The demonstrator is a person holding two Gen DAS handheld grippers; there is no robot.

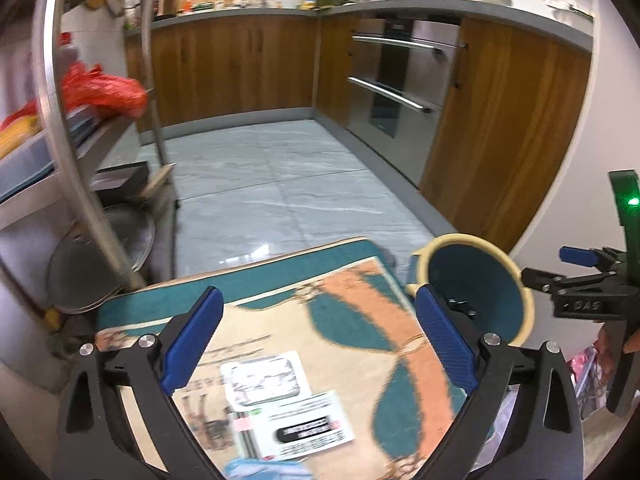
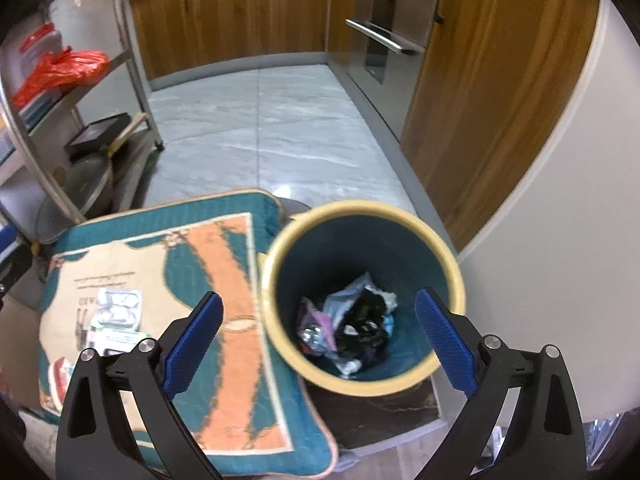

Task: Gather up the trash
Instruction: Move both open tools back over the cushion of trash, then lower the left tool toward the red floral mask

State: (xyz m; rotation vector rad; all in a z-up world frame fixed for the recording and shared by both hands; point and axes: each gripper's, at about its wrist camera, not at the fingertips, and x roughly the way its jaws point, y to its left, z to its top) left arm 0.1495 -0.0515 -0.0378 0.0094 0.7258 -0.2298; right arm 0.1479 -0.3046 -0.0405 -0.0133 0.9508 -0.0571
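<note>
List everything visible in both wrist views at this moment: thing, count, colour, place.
bin: one, teal with cream rim, on the floor beside the mat
crumpled wrappers: several, mixed colours, inside the bin
mat: one, teal, orange and beige, on the floor
packaging: a few pieces, white, lying on the mat
plastic bag: one, red, on the metal shelf
cabinets: wood-brown, along the far wall
oven: one, steel, built into the cabinets
left gripper: blue pads, open, over the mat
right gripper: blue pads, open, above the bin
</note>
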